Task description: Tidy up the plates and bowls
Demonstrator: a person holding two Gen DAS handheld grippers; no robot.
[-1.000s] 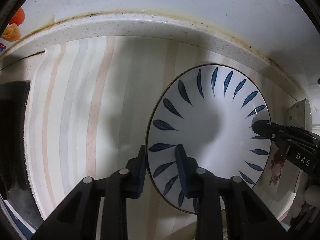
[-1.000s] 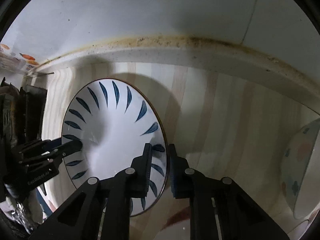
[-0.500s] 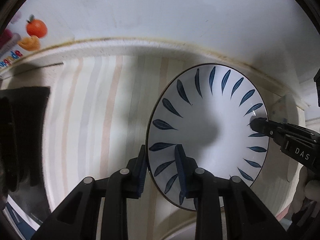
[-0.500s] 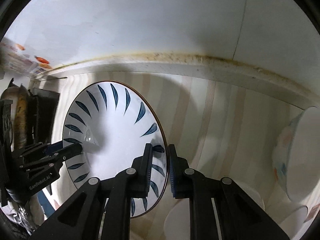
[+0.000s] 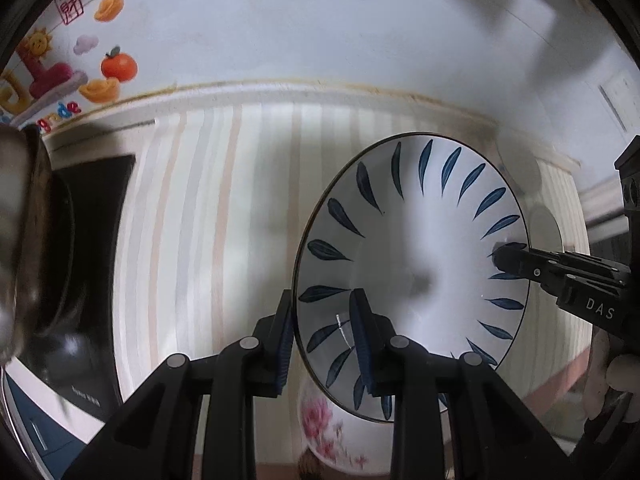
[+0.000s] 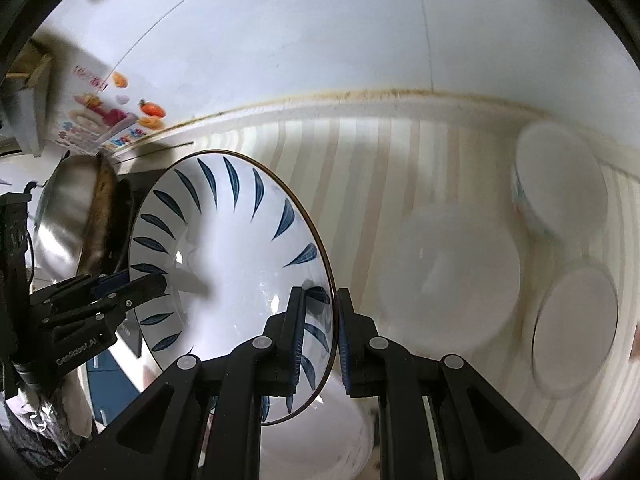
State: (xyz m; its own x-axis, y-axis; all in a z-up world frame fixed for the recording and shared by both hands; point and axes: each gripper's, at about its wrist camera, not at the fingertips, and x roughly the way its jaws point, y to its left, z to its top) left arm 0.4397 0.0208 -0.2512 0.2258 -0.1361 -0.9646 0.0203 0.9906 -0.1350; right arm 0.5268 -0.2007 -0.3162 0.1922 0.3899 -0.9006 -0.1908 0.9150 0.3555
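Above the striped counter, left gripper and right gripper each pinch the blue-leaf plate's opposite rims.

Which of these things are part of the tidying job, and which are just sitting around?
Part of the job:
leaf plate, gripped at opposite rims by the left tongs and right tongs
flowered bowl beneath it
white plate
two white bowls

Just lying about:
steel wok
black stove
fruit sticker on the wall
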